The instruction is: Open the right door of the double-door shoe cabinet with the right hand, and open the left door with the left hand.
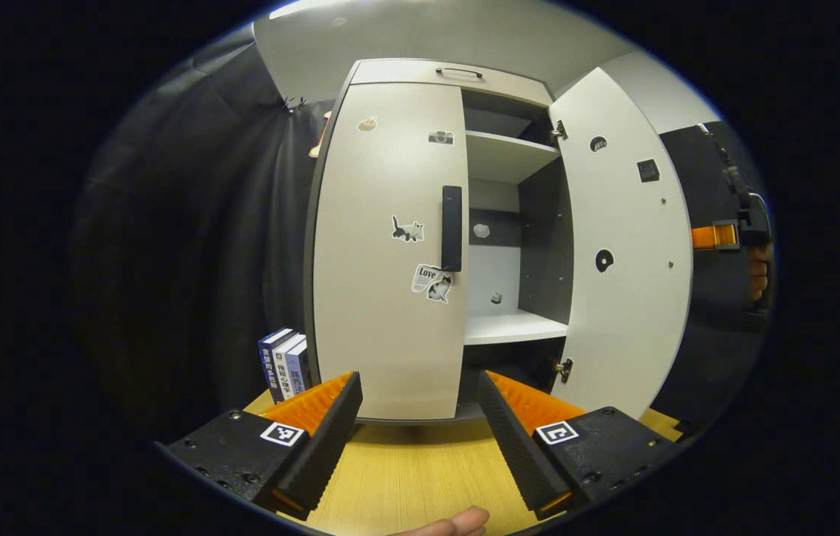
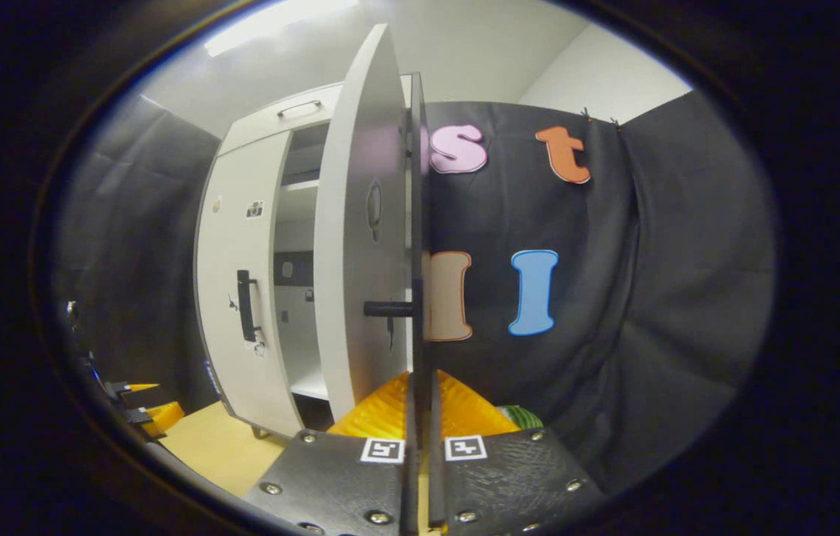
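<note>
1. The cabinet (image 1: 420, 82) stands on the wooden surface (image 1: 420, 476): right door (image 1: 624, 238) swung open, left door (image 1: 382, 246) closed.
2. Your right gripper (image 2: 420, 417) has its fingers pinching the right door's edge.
3. Your left gripper (image 1: 420, 406) has its fingers spread wide, empty, before the left door.
4. Books (image 1: 284, 363) stand beside the cabinet.

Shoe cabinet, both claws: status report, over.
Right claw shut on right door edge, door swung open. Left claw open, short of left door, shut. Handle unobstructed.
</note>
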Action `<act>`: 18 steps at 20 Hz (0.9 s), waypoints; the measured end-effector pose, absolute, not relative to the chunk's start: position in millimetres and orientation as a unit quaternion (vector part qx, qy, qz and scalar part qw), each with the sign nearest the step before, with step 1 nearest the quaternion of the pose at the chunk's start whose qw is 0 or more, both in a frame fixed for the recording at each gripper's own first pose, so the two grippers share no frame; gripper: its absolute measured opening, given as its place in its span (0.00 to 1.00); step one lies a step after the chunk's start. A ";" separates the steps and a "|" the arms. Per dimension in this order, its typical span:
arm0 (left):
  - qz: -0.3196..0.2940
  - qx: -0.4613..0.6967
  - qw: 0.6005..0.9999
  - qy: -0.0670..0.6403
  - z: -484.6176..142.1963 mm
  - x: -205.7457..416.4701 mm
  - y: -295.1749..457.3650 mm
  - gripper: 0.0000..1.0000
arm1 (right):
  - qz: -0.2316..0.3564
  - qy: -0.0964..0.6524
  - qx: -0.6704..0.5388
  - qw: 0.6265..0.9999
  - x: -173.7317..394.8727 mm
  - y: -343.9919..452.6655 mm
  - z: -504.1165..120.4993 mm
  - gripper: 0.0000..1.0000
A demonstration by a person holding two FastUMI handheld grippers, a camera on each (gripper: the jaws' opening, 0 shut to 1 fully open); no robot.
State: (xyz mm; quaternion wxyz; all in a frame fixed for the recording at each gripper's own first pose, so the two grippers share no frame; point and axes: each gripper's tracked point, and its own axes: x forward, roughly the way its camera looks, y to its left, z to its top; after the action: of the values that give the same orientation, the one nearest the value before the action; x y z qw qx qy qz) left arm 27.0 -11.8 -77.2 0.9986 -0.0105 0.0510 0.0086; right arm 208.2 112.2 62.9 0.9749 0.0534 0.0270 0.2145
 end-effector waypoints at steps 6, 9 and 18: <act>0.001 -0.013 0.999 0.038 -67.7 28.6 -5.7 0.98 | 0.170 -0.027 0.042 0.984 159.3 96.5 71.8 0.28; 0.005 -0.006 0.999 0.035 -62.8 32.7 -0.3 0.97 | 0.121 -0.037 0.041 0.991 127.6 80.5 57.1 0.72; 0.006 0.001 1.000 0.027 -53.9 41.3 -3.1 0.97 | 0.140 -0.012 0.011 0.990 36.0 129.6 -12.5 0.98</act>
State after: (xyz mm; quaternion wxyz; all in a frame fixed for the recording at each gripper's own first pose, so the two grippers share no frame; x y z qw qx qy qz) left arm 41.3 -3.1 -53.9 0.9996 0.0012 0.0275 0.0055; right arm 36.0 129.6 -12.5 0.9901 0.0106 -0.0118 0.1397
